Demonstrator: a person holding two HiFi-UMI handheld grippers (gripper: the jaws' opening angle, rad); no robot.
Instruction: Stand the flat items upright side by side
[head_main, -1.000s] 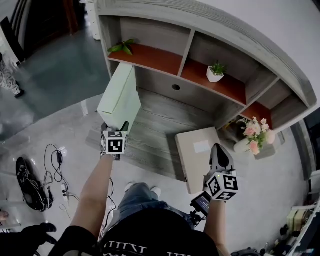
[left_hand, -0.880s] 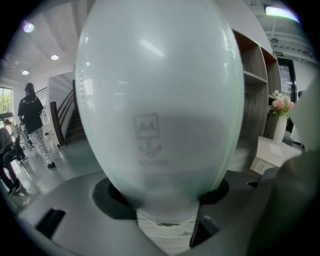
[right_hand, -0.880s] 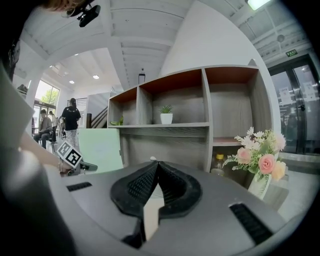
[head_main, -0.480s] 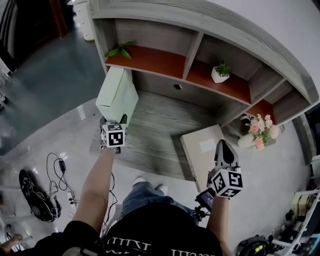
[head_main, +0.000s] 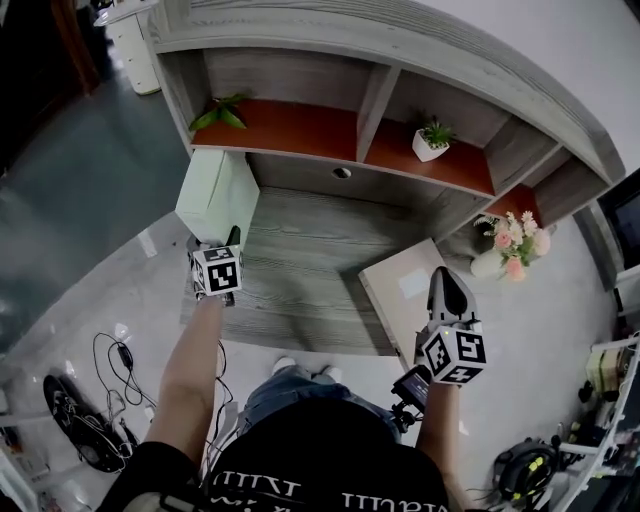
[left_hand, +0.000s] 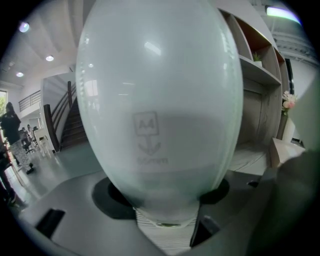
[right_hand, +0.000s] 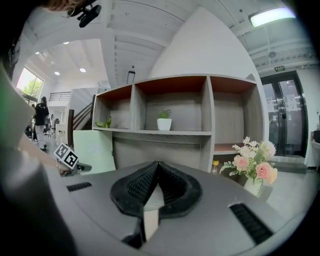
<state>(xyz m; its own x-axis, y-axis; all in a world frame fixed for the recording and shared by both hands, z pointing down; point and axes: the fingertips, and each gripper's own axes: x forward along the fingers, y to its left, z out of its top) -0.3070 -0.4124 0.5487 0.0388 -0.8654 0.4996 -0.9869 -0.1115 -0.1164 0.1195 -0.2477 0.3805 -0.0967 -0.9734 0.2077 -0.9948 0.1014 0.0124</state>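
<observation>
A pale green box (head_main: 212, 195) stands upright at the left end of the grey wooden desk (head_main: 300, 260). My left gripper (head_main: 232, 238) is shut on its near lower edge. In the left gripper view the green box (left_hand: 160, 100) fills the frame above the left gripper (left_hand: 167, 215). A flat tan box (head_main: 400, 295) lies at the desk's front right corner. My right gripper (head_main: 447, 285) sits over the tan box's right edge. In the right gripper view the right gripper (right_hand: 152, 185) has its pads closed on a thin tan edge (right_hand: 150, 205).
A shelf unit rises behind the desk, holding a white potted plant (head_main: 430, 145) and a leafy plant (head_main: 218, 113). A vase of pink flowers (head_main: 500, 255) stands right of the tan box. Cables (head_main: 100, 400) lie on the floor at the left.
The head view has shifted, so the scene sits slightly further left. Both grippers keep their holds; the green box stays upright and the tan box stays flat.
</observation>
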